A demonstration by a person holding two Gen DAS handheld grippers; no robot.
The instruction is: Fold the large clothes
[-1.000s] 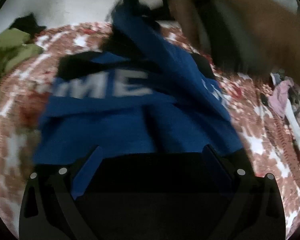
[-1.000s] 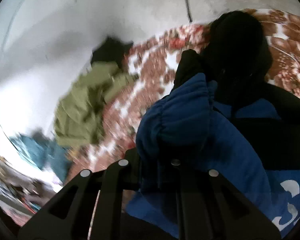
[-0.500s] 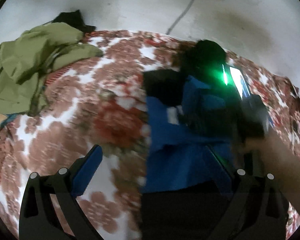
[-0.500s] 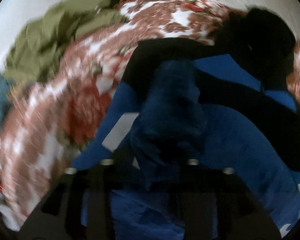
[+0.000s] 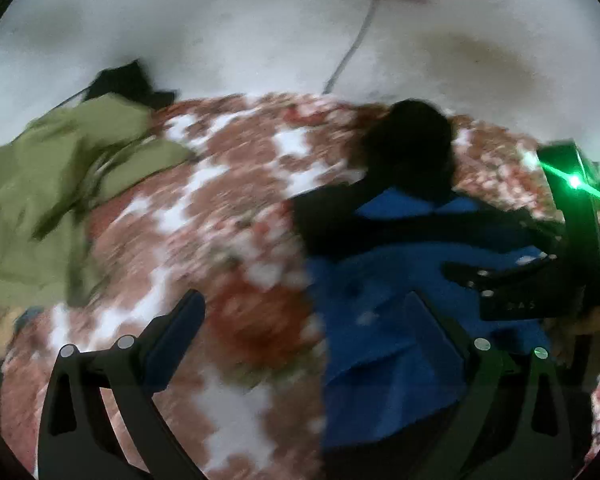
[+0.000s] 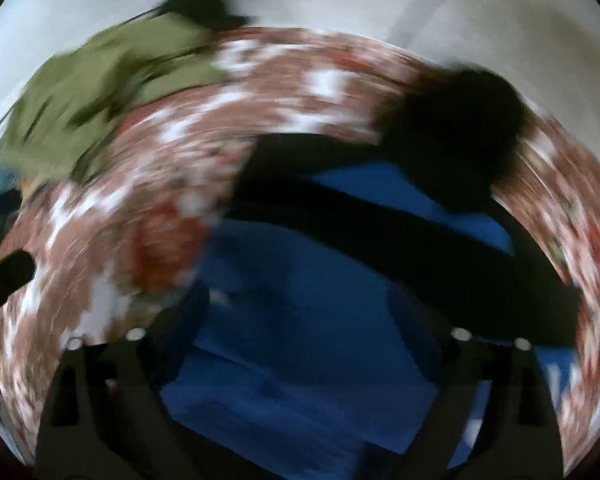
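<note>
Left wrist view shows the left gripper (image 5: 304, 320) with its fingers spread wide and nothing between them, hovering over the left edge of the blue hoodie (image 5: 396, 312). The right gripper (image 6: 296, 320), seen from its own camera, also has its fingers apart and empty, poised above the middle of the hoodie. Both look freed so the garment can lie flat, probably between one fold and the next grasp.

The hoodie lies on the flowered bedspread (image 5: 228, 208), toward its right part in the left wrist view. It appears partly folded: the left edge runs fairly straight, a black sleeve (image 6: 380, 216) is laid slantwise across the blue body, and the black hood (image 5: 412, 148) sits at the hoodie's far end, near the wall (image 5: 260, 20). The cloth is a strong blue with black trim; both views are blurred, so finer creases cannot be told.

Well to the left of the hoodie, a green garment (image 5: 48, 184) lies crumpled at the bedspread's far corner, likely waiting its turn.
</note>
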